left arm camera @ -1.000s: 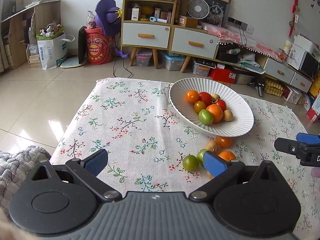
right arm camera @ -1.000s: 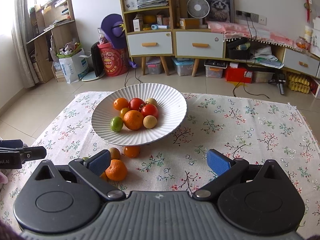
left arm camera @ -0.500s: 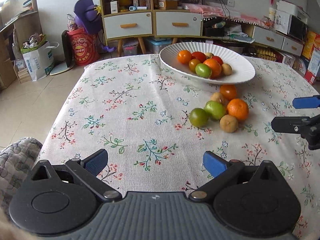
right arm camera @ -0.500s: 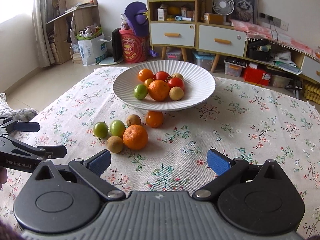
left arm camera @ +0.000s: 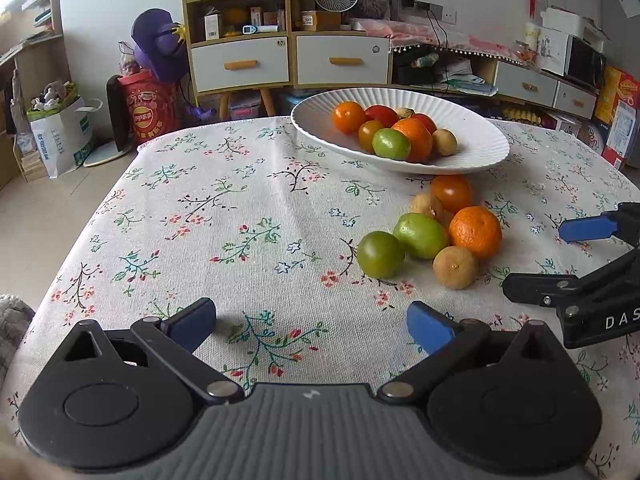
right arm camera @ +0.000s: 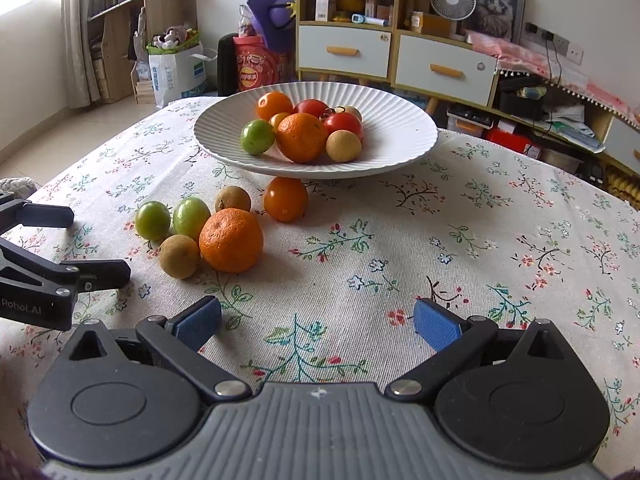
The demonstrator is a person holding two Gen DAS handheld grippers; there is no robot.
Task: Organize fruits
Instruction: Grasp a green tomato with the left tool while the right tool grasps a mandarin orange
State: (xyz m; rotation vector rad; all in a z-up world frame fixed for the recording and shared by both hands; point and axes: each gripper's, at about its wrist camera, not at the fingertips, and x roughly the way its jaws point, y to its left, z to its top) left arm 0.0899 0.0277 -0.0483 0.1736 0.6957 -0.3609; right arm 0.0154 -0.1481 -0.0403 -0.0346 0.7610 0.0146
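Observation:
A white ribbed bowl (left arm camera: 476, 148) (right arm camera: 400, 136) holds several fruits. In front of it on the floral cloth lies a loose cluster: a mandarin (left arm camera: 475, 231) (right arm camera: 231, 239), two green fruits (left arm camera: 380, 254) (right arm camera: 152, 220), two small brown fruits (left arm camera: 455, 267) (right arm camera: 179, 256) and an orange tomato (left arm camera: 451, 193) (right arm camera: 285, 198). My left gripper (left arm camera: 310, 322) is open and empty, low over the cloth, left of the cluster. My right gripper (right arm camera: 318, 322) is open and empty, right of the cluster. Each gripper also shows in the other's view (left arm camera: 576, 256) (right arm camera: 68, 244).
The floral cloth (left arm camera: 224, 216) covers a low table. Behind it stand a shelf unit with white drawers (left arm camera: 288, 60), a red drum (left arm camera: 150, 108), a paper bag (left arm camera: 60, 136) and boxes at the far right (left arm camera: 616, 112).
Both grippers have dropped lower and closer to the cloth, so the loose fruit cluster now looks larger and nearer. Both stay open and empty. No fruit has moved.

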